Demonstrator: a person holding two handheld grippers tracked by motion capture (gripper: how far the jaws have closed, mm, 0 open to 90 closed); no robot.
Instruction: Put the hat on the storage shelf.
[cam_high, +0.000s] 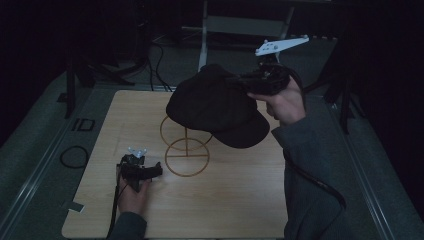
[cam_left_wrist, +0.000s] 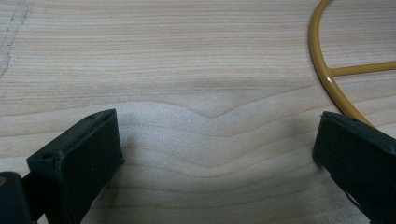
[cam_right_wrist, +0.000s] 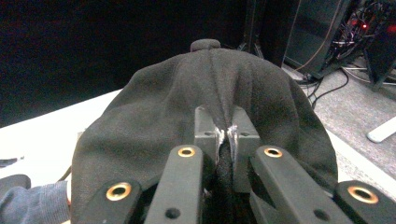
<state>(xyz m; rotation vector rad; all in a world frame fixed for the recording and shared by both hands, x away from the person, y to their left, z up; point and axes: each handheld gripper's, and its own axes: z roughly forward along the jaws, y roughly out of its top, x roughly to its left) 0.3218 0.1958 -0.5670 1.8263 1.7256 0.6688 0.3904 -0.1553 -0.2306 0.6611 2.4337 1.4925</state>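
Right now the right tongs (cam_high: 240, 79) are clamped tight on a pinch of cloth at the crown of the black flat cap (cam_high: 215, 105), jaws nearly together w/ fabric bunched between them; in the right gripper view you see the folds pulled into the pads (cam_right_wrist: 205, 133) and the cap's top button (cam_right_wrist: 205, 45) beyond. Cap's up in the air, held over the far-right part of the tabletop (cam_high: 235, 200), its brim (cam_high: 245, 135) drooping toward the person's side. It hangs just above the yellow wire hat stand (cam_high: 186, 150); can't tell if the cloth touches the stand's upper ring or clears it. Stand sits mid-tabletop, round base ring flat on the wood w/ a cross bar through it.

Left tongs (cam_high: 157, 170) are low at the near-left, down by the wood, pointing toward the stand's base. Jaws wide apart, nothing between them but bare wood grain, per the left gripper view. The stand's base ring (cam_left_wrist: 327, 79) curves past just beside one jaw there, not touched as far as I can see.
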